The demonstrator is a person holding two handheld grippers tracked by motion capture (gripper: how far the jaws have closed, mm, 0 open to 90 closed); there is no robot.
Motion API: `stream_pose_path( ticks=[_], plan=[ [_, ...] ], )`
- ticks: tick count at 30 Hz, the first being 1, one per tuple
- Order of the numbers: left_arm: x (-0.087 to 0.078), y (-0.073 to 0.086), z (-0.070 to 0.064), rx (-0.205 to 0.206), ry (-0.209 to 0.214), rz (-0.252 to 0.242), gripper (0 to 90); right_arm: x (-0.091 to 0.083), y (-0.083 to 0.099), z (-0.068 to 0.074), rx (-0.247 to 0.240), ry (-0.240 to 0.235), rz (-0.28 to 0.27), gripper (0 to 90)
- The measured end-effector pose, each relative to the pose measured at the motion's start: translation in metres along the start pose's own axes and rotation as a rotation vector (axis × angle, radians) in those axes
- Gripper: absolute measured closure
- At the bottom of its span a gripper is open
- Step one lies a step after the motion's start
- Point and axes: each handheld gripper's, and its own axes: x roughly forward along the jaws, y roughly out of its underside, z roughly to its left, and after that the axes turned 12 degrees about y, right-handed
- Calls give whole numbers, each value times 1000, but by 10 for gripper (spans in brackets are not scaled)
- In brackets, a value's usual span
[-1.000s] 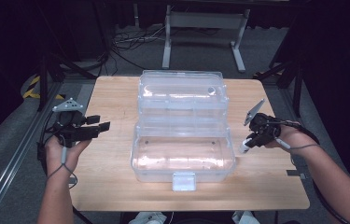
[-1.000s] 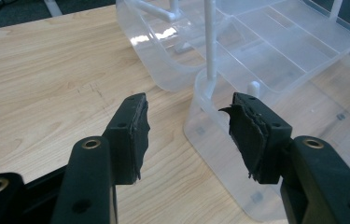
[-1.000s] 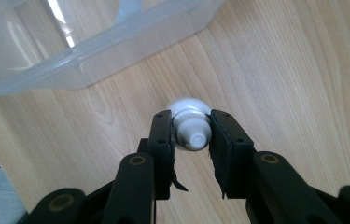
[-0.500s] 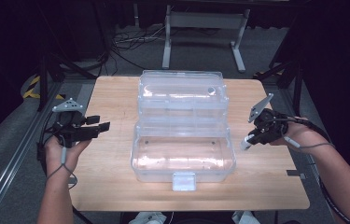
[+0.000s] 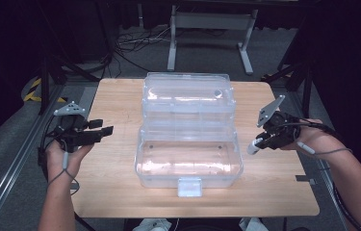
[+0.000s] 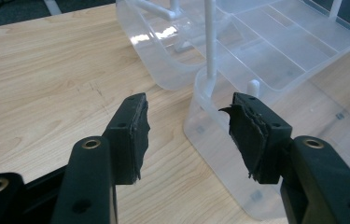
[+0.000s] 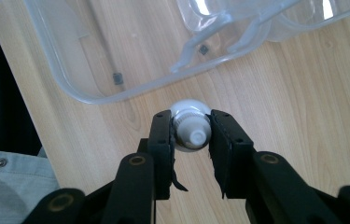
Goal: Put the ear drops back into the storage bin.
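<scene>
A clear plastic toolbox (image 5: 187,177) stands open in the middle of the wooden table, its upper trays (image 5: 187,94) swung back. Left of it, my left gripper (image 5: 102,129) hovers open with nothing between its fingers. In the left gripper view this gripper (image 6: 189,119) points at the near corner of the box (image 6: 219,149). My right gripper (image 5: 261,141) is to the right of the box, shut on a small white bottle (image 5: 252,147). In the right gripper view the bottle (image 7: 190,133) is clamped between the jaws of that gripper (image 7: 190,128), just outside the box wall (image 7: 84,91).
The table (image 5: 115,192) has bare wood on both sides of the box and along the front edge. A white latch (image 5: 189,186) sticks out from the box front. Metal stand legs (image 5: 207,29) and cables lie on the floor behind the table.
My right hand has drifted slightly right and up with the white bottle still held. The left gripper has hardly moved.
</scene>
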Motion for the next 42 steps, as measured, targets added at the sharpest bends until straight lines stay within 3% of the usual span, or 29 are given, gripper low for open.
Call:
stream_pose_path(
  ticks=[20,30,42],
  plan=[
    [2,-4,0,6,7,-2,473,-24,-24,20,-84,-17,-44,711],
    [4,-4,-1,13,13,1,473,-23,-38,29,-122,-38,-71,711],
    [1,-3,-1,11,7,-2,475,-12,-51,38,-175,-80,-58,711]
  ],
)
